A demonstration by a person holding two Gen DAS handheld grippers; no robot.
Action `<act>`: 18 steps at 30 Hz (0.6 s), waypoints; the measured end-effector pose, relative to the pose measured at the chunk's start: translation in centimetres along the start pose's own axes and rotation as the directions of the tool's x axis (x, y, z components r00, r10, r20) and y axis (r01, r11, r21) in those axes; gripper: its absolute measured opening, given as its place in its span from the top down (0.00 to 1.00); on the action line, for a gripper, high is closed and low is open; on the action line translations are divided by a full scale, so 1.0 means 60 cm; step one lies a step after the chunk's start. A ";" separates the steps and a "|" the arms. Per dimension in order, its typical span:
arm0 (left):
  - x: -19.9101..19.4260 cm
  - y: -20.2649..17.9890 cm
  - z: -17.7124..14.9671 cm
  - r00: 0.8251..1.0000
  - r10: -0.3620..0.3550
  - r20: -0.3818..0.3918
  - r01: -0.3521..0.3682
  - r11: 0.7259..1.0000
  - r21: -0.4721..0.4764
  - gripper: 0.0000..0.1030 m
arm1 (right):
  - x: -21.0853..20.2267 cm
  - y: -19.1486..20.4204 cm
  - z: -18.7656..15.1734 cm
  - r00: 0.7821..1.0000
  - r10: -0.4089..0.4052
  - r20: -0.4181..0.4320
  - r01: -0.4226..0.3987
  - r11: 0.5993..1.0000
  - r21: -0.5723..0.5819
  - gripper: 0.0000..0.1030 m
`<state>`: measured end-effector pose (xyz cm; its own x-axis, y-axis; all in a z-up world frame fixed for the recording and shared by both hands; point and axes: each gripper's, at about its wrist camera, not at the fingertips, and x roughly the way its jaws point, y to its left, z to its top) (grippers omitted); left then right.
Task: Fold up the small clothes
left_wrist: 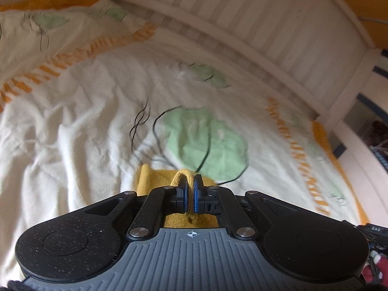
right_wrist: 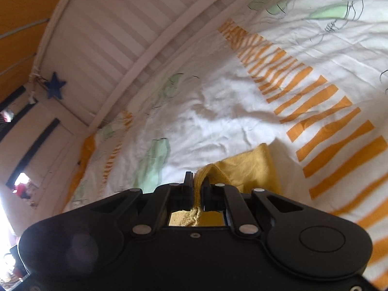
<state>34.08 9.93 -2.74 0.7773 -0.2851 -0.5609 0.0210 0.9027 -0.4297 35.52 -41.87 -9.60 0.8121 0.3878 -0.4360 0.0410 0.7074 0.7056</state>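
Observation:
A small mustard-yellow garment (left_wrist: 155, 179) hangs from both grippers above a white bedspread (left_wrist: 72, 133). In the left wrist view my left gripper (left_wrist: 190, 189) is shut on a folded edge of the yellow cloth, which bulges out between the blue pads (left_wrist: 198, 194). In the right wrist view my right gripper (right_wrist: 197, 189) is shut on another edge of the same garment (right_wrist: 245, 167), which drapes to the right below the fingers. Most of the garment is hidden under the gripper bodies.
The bedspread (right_wrist: 230, 111) has green patches (left_wrist: 206, 140) and orange stripes (right_wrist: 327, 126). A white slatted bed rail (left_wrist: 242, 24) runs along the far side, also seen in the right wrist view (right_wrist: 135, 31) with a blue star (right_wrist: 55, 84) on it.

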 end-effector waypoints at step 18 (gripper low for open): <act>-0.010 -0.052 -0.040 0.989 0.140 -0.041 -0.126 0.960 0.249 0.53 | -0.004 0.054 -0.034 0.989 -0.142 0.039 0.147 0.954 -0.260 0.39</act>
<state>32.05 6.51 -2.73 0.7460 -0.1687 -0.6442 0.0790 0.9830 -0.1659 34.24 -38.45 -8.33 0.8198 0.2603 -0.5101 0.0071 0.8860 0.4636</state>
